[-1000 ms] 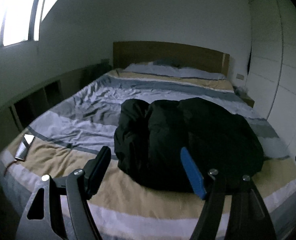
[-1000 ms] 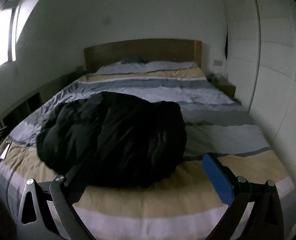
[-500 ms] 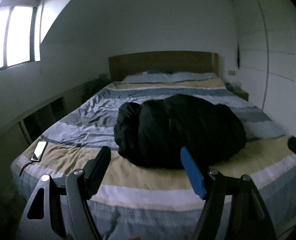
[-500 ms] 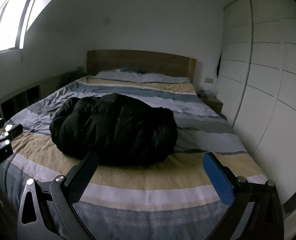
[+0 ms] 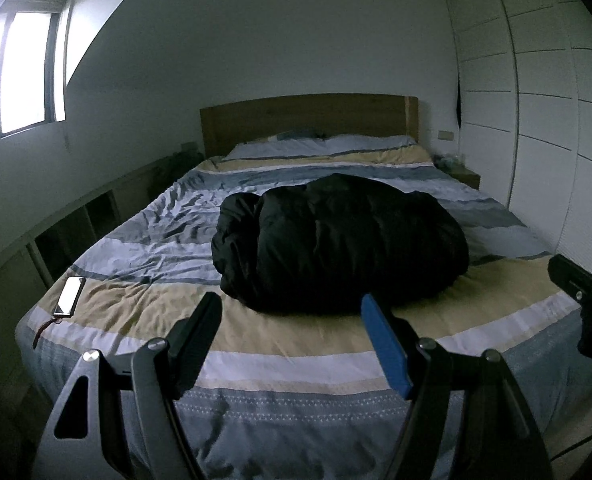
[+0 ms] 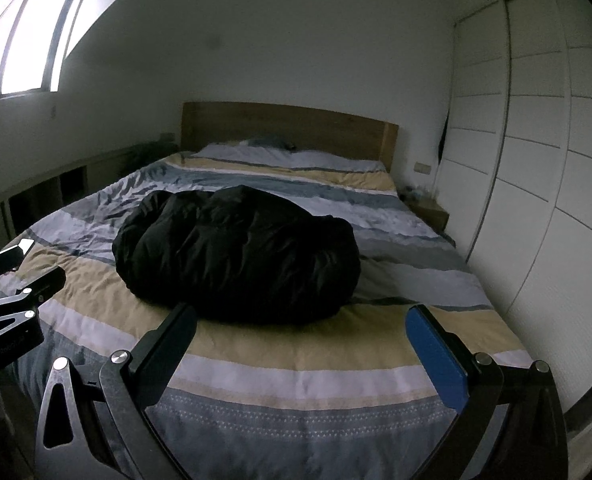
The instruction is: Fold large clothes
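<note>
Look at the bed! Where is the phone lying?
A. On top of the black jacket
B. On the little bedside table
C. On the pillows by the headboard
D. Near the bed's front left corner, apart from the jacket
D. The phone lies flat on the striped duvet near the bed's front left corner, well apart from the bundled black puffer jacket in the middle.

You are seeing the right gripper (image 5: 587, 280) getting cut off by the picture's edge, and small things on the bedside table (image 6: 429, 210) staying too dim to tell.
</note>
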Demonstrator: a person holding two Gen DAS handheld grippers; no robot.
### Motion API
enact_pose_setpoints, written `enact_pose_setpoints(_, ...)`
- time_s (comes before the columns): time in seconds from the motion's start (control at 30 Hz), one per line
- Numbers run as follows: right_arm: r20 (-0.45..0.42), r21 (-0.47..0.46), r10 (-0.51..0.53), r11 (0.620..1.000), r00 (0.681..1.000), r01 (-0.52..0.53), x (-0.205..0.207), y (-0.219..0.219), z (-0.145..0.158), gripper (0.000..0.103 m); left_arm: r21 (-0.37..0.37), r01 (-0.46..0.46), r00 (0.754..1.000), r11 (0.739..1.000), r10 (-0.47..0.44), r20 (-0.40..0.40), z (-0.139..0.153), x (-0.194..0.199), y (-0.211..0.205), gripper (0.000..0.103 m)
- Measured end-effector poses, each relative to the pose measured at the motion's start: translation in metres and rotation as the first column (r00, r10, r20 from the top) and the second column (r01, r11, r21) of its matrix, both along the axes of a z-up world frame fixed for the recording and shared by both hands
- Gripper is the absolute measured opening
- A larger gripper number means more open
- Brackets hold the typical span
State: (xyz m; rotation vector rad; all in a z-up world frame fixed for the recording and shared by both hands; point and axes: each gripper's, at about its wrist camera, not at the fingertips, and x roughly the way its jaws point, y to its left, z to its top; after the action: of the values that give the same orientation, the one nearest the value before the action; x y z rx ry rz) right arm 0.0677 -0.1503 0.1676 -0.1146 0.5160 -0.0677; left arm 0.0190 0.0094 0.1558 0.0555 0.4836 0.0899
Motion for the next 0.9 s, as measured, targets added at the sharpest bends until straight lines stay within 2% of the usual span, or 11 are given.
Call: enact_pose_setpoints(0.9, -0.04, 0.038, -0.005, 0.999, 0.999, 0.007, 0.005, -0.006, -0.013, 0.103, -0.019, 0.002, 0.999, 1.0, -0.003, -0.042, -0.013, 0.003, 0.003, 0.071)
